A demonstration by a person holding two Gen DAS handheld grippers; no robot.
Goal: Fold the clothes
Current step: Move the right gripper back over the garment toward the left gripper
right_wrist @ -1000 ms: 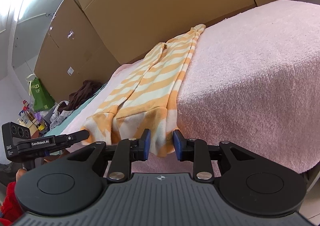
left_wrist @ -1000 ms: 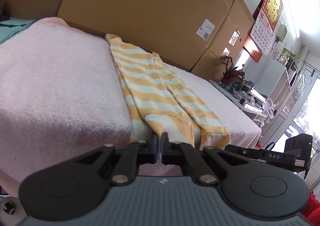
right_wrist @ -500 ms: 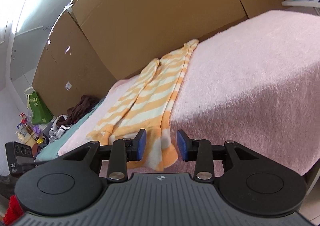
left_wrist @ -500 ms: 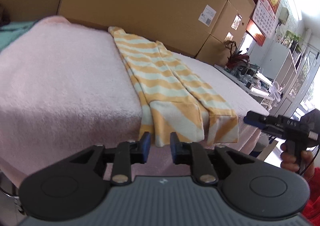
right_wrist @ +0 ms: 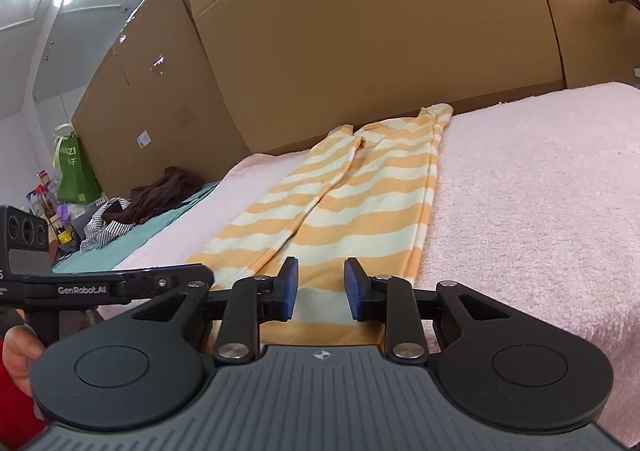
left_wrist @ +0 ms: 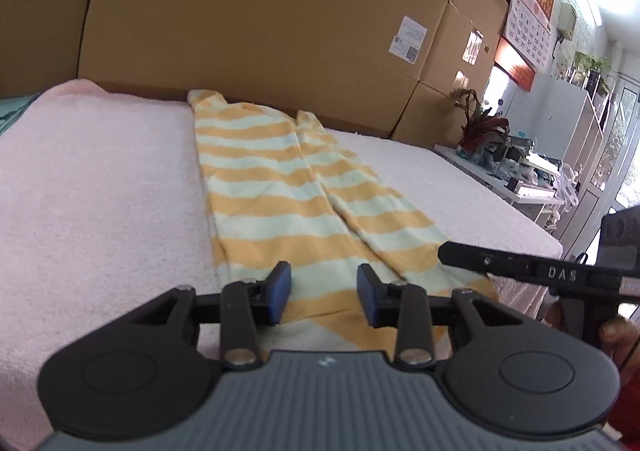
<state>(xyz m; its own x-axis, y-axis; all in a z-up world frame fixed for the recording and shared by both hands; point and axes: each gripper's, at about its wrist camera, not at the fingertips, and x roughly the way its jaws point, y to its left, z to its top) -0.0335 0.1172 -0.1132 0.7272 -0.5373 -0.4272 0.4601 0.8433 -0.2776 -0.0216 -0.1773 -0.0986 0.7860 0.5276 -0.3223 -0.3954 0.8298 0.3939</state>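
Note:
Yellow and pale striped trousers [left_wrist: 276,187] lie flat, legs side by side, on the pink towel [left_wrist: 96,187] covering the table. My left gripper [left_wrist: 323,283] hovers at the near hem of one leg, its jaws opening; the cloth shows between the blue pads but they do not press it. My right gripper [right_wrist: 322,277] sits at the near hem of the trousers [right_wrist: 352,207], its jaws closing, pads apart and clear of the cloth. The right gripper's fingers [left_wrist: 480,261] reach in at the right of the left wrist view.
Tall cardboard boxes [left_wrist: 260,23] stand along the table's far edge. A cluttered desk [left_wrist: 516,175] and a plant [left_wrist: 480,127] lie to the right. Dark and striped clothes [right_wrist: 148,199] rest on a teal sheet at the left, by a green bag [right_wrist: 74,171].
The left jaws went from shut to apart. Both grippers rolled more level and now look down the length of the trousers. The right jaws widened, then narrowed a little.

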